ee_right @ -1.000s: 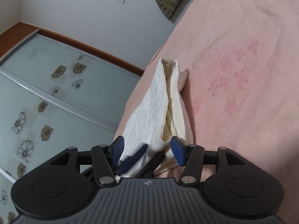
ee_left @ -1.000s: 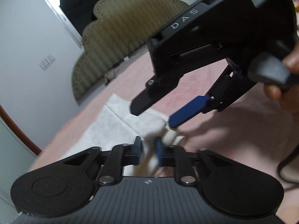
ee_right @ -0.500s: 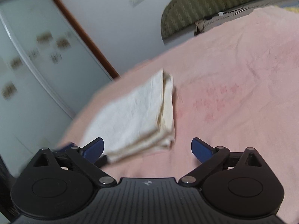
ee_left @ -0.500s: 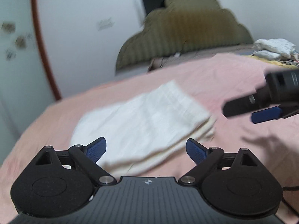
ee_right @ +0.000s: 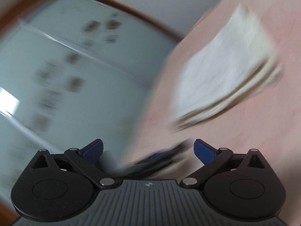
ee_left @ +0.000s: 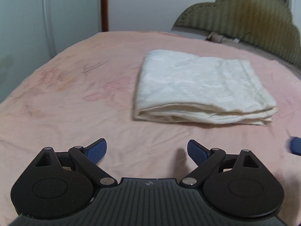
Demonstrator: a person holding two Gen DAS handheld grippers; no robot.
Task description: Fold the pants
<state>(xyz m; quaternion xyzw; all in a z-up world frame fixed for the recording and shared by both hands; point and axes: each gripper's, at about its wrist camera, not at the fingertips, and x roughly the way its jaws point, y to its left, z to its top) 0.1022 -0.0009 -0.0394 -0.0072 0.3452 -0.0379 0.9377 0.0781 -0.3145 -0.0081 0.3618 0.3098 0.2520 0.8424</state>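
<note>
Left wrist view: the left claw (ee_left: 146, 149) hangs released, its blue pads spread wide and nothing between them, low over the pink bed (ee_left: 65, 98). The pants (ee_left: 199, 86) lie ahead and a little to the right, well apart from the claw — a compact white stack, flat on the bedspread, with layered edges facing the camera. The stack looks squared and settled, so the folding is likely finished and the claw stands clear so as not to disturb it. A blue tip at the right edge is probably the other claw's pad. A padded headboard (ee_left: 244, 17) stands behind the bed.

Right wrist view: heavily blurred. The right claw (ee_right: 148, 148) is also released and empty, its pads wide. The pants (ee_right: 225, 73) show as a white smear up to the right on the bed — apart from the claw. A glass wardrobe door (ee_right: 65, 66) fills the left.
</note>
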